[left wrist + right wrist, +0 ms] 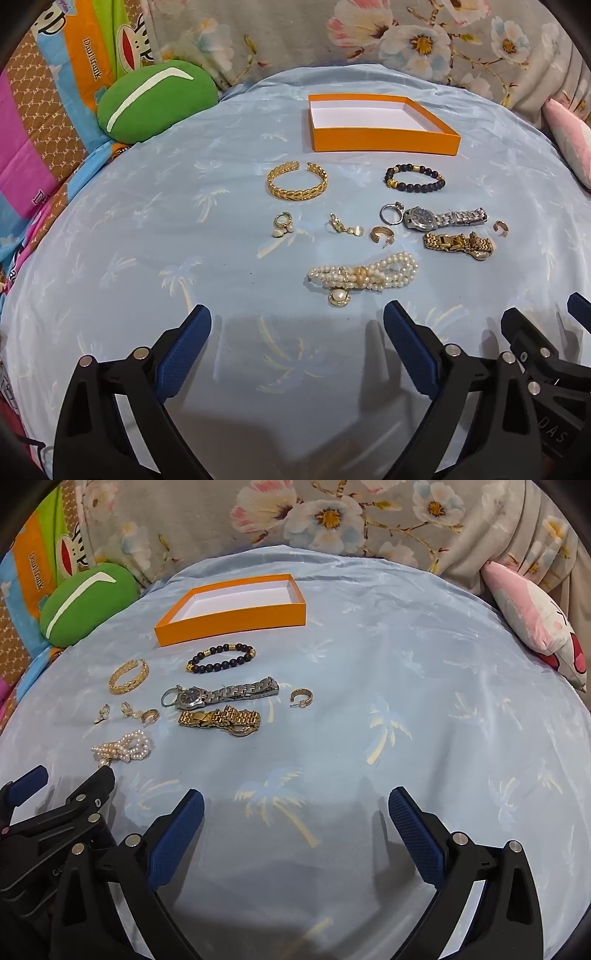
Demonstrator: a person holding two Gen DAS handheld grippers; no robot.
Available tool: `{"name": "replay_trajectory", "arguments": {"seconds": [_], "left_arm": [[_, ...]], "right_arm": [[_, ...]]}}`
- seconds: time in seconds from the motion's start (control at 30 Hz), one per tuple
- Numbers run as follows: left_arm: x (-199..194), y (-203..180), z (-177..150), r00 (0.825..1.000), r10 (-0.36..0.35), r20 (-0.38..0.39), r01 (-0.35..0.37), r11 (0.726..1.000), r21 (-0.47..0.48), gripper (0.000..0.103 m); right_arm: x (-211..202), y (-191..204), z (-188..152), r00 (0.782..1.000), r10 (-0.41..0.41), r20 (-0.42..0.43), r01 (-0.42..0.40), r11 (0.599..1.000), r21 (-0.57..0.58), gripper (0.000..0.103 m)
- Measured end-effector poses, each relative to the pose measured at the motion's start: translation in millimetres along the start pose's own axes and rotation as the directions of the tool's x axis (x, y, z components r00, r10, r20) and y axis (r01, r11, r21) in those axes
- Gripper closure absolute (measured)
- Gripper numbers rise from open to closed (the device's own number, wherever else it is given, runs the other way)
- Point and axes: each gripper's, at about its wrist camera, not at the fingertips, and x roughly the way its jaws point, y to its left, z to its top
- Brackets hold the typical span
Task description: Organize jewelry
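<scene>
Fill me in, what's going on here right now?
Jewelry sorting hasn't started. Both the left gripper and right gripper hover open and empty over the blue sheet. The orange box holds nothing visible. The gold cuff, beaded bracelet, watches, earrings and pearl bracelet all lie loose before it.

This is a bedroom in a home: the whole work surface is a bed covered by a light blue sheet (pixel 147 236) printed with palm trees, soft and creased rather than a hard table. At its far edge hangs a grey fabric with large flowers (pixel 332 520), at the far left lie a green cushion (pixel 155 99) and a bright cartoon-print cloth (pixel 88 55), and at the far right a pink and white pillow (pixel 535 624). Personal jewelry, such as a pearl bracelet (pixel 364 275), lies on the sheet near an open orange box (pixel 384 138).
</scene>
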Motion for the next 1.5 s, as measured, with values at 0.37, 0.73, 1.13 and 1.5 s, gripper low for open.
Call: {"name": "replay_trajectory", "arguments": {"seconds": [0.37,0.73,1.13,1.5], "left_arm": [[-3.0,-3.7,-1.0,1.000,-0.004,0.004,0.004,1.000,-0.004,0.011],[-2.2,-3.0,-1.9,1.000,-0.005,0.005,0.005,1.000,-0.003,0.011],[-2.3,-3.0,-1.8,1.000,-0.006,0.004,0.006,1.000,-0.003,0.011],[-2.2,-3.4,-1.8,1.000,-0.005,0.003,0.005,1.000,-0.003,0.011]], "right_arm": [[0.4,0.3,0.4,1.000,0.017,0.002,-0.017,1.000,-0.002,0.005],[2.9,1.6,-0.1,1.000,0.025,-0.004,-0.025,1.000,0.001,0.005],[4.0,1.9,-0.8,1.000,0.024,-0.006,-0.024,1.000,0.002,0.005],[3.7,1.3,-0.3,1.000,0.025,-0.007,-0.025,1.000,0.002,0.005]]}}
